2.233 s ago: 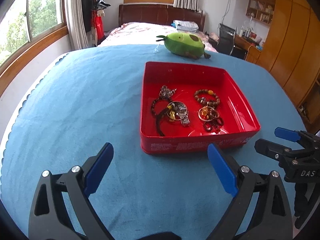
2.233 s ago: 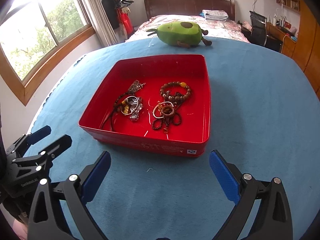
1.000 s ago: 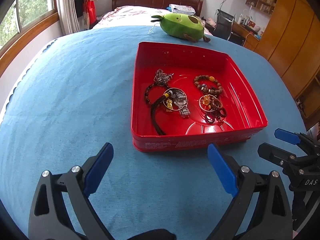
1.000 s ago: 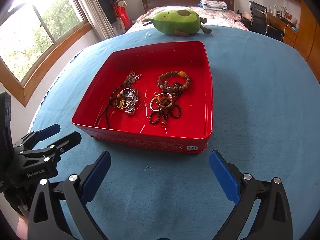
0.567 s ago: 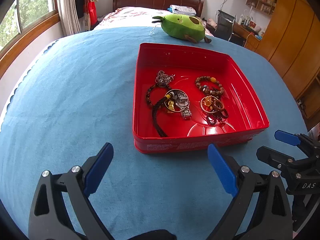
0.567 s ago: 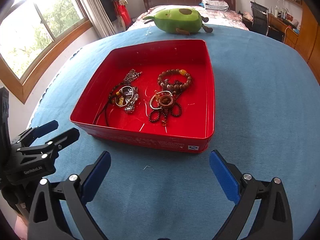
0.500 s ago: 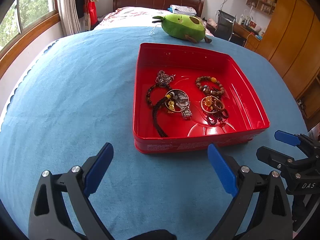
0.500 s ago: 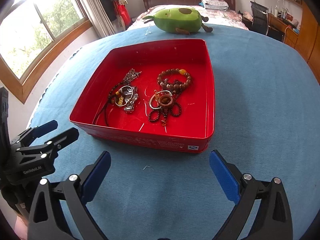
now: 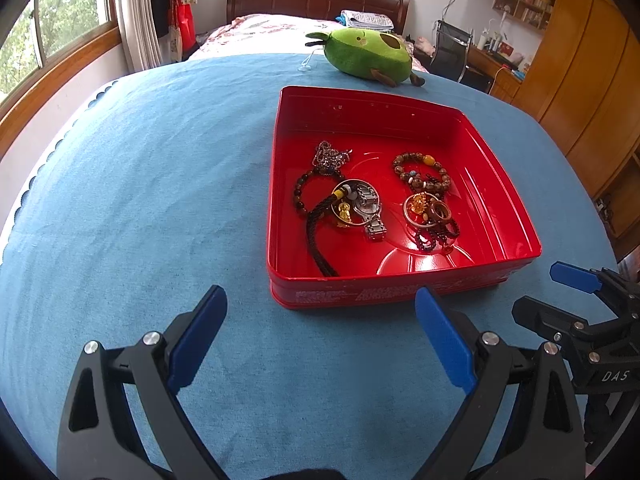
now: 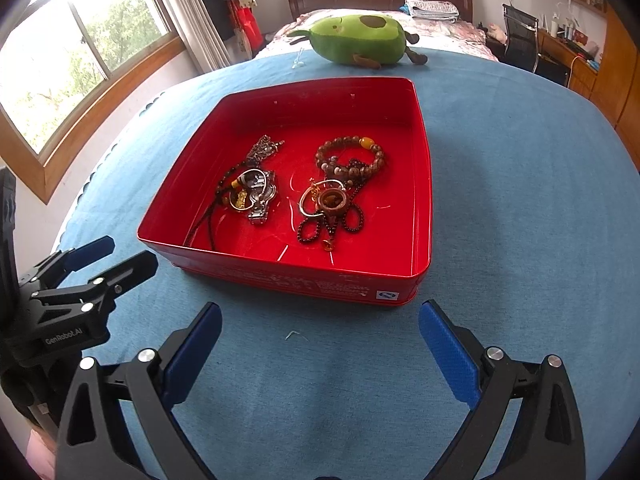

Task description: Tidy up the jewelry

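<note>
Several jewelry pieces lie heaped in two clusters on the floor of a red tin (image 9: 516, 236), which sits on a blue cloth (image 9: 140, 200). In the left cluster a silver watch (image 9: 370, 208) lies over a metal ring, with a small gold charm (image 9: 345, 211) beside it, a black cord (image 9: 318, 236) trailing toward the near wall, a dark bead bracelet (image 9: 300, 196) and a silver chain (image 9: 330, 156) farther back. In the right cluster a brown bead bracelet (image 9: 418, 170) with one amber bead lies behind a bangle (image 9: 418, 210), a wooden ring (image 10: 331, 201) and a string of small dark red beads (image 10: 332, 226). The pieces in each cluster touch and overlap; the two clusters lie apart.

Both grippers are outside the tin, near its front wall and above the cloth. The left gripper (image 9: 320, 336) has its blue-padded jaws spread wide with nothing between them, and it faces the tin's near left corner. The right gripper (image 10: 320, 344) is likewise spread wide and holds nothing; it faces the near wall from the other side. Each gripper shows at the edge of the other's view, also with its jaws apart.

Beyond the tin a green avocado plush (image 9: 368, 58) lies at the far edge of the cloth, with a bed (image 9: 272, 26) behind it. A window (image 10: 80, 52) is at the left and wooden cabinets (image 9: 592, 72) stand at the right.
</note>
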`<state>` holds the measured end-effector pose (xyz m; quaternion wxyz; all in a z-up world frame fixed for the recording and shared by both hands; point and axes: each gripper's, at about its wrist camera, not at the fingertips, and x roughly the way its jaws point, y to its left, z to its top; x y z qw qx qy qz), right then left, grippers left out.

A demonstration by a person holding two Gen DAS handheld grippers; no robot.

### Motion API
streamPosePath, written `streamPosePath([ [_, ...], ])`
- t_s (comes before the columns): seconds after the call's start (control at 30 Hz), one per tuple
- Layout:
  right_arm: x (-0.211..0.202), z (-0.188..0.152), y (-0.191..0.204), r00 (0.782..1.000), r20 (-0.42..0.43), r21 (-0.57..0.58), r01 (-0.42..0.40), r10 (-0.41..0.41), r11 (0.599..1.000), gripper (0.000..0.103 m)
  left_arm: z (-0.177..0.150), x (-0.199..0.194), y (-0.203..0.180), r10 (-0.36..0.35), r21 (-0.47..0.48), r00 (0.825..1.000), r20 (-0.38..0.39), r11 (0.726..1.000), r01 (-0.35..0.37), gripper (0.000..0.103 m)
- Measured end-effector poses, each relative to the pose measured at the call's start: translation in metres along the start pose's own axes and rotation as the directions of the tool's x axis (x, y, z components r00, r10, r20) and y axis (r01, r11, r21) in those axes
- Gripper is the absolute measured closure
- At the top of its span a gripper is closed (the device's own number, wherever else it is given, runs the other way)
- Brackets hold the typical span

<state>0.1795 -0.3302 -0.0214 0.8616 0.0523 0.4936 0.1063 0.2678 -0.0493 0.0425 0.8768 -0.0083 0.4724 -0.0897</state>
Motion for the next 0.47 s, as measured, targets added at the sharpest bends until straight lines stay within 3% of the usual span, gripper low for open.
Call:
streamPosePath([
  [0.47,0.0014,-0.0001,-0.0002,1.000,-0.001,-0.003,0.001,-0.001,1.000,0.004,0.0009,0.0004,0.0005,0.004,0.007,1.000,0.002,1.000,-0.004,0.009],
])
